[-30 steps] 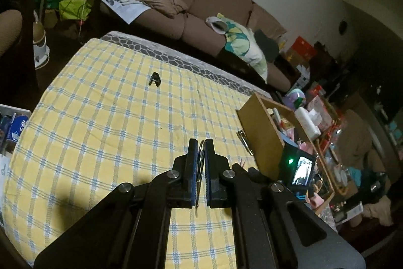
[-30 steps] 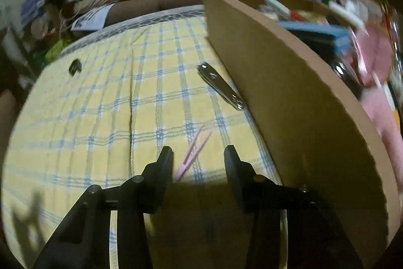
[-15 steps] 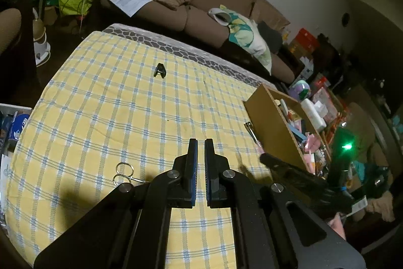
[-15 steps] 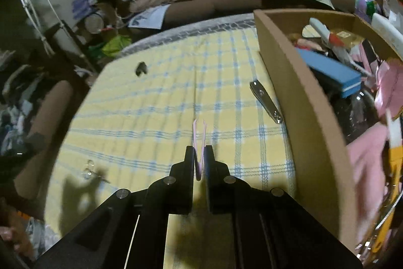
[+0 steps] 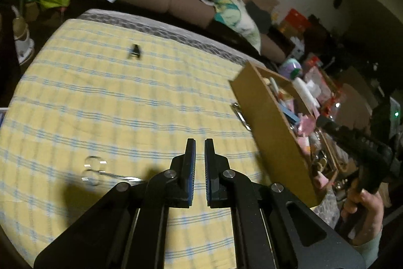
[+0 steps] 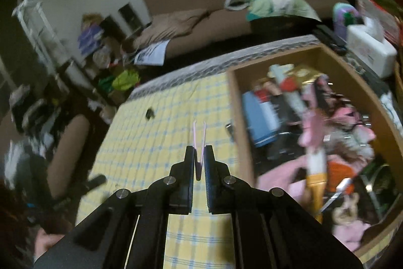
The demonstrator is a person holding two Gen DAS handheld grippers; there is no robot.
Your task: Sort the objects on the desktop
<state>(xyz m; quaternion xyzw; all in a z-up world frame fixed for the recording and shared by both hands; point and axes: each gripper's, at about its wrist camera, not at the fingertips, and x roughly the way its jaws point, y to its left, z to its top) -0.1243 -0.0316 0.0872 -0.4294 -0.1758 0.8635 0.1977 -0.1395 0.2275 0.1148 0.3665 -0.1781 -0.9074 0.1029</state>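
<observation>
Above the desk (image 5: 105, 102), which carries a yellow cloth with blue checks, the left gripper (image 5: 200, 145) hangs with its jaws nearly together, only a narrow slit between the blue pads, and nothing is held in them. Small scissors (image 5: 100, 172) lie flat on the cloth just to the left of this gripper, near the front edge of the desk, somewhat blurred. A black binder clip (image 5: 135, 51) sits well apart from them, toward the far edge. At the right edge of the desk stands a wooden box (image 5: 267, 127), full of mixed things, and a metal nail clipper (image 5: 240, 115) lies on the cloth just beside its left wall. The right gripper (image 6: 199, 151) is closed on pink tweezers (image 6: 200, 140); their two thin tips point forward and stand a little apart. This gripper is raised over the cloth, close to the left wall of the wooden box (image 6: 245, 143), and the tweezers touch neither the cloth nor the box. Beyond the far edge a brown sofa (image 6: 214, 6) is visible.
</observation>
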